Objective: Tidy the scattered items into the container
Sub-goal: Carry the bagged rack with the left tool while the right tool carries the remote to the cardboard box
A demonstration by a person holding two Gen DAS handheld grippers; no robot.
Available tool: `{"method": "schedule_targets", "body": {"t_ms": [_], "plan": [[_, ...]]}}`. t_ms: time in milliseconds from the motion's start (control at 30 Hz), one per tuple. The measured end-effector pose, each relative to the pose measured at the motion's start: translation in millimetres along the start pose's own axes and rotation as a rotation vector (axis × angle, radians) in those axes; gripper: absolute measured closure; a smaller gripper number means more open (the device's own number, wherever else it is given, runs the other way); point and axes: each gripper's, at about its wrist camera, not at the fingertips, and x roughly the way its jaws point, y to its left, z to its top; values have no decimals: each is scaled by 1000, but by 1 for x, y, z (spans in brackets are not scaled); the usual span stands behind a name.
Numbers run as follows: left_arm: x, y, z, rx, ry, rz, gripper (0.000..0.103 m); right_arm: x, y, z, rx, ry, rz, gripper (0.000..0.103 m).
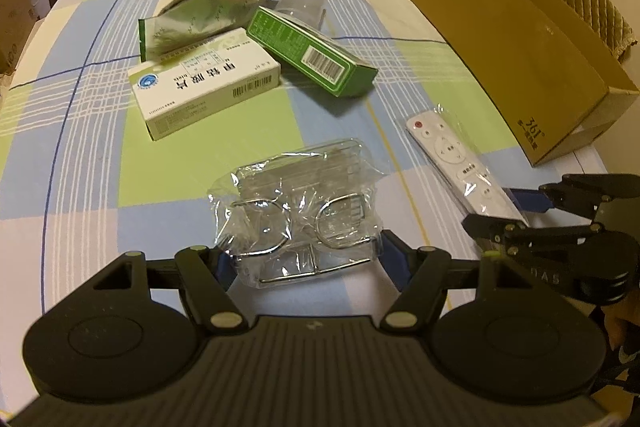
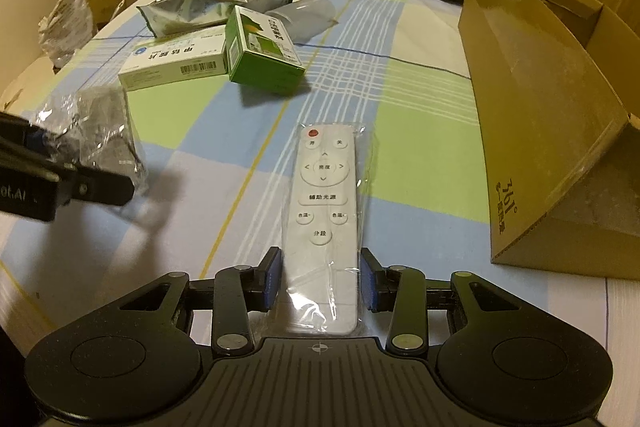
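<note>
While both grippers sat at the table's near edge, nothing was gripped yet. Left gripper point(image 1: 306, 259) was spread wide around the bagged wire rack point(image 1: 298, 215): light, crinkly, slippery film, so clamp the metal frame. Right gripper point(image 2: 320, 281) straddled the bagged remote point(image 2: 324, 211), pads just clear; stiff, take its long sides. Cardboard box point(image 2: 532, 99) stood at the right edge.

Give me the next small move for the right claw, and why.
Probably close the right claw on the white remote. Its blue pads already sit on either side of the remote's lower end, with a small gap on each side, and the remote lies flat in its clear sleeve on the tablecloth. The open cardboard box stands just to the right, a short carry away.
</note>
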Motion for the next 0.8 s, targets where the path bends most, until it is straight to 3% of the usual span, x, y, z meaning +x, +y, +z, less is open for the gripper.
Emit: {"method": "schedule_targets", "body": {"t_ms": [333,800], "plan": [[-22,-12,4,13,-36,1,37,-25,-1,6,19,-19,10,62],[-79,-38,-1,7,-94,13,37,-91,2,12,46,-135,6,62]]}}
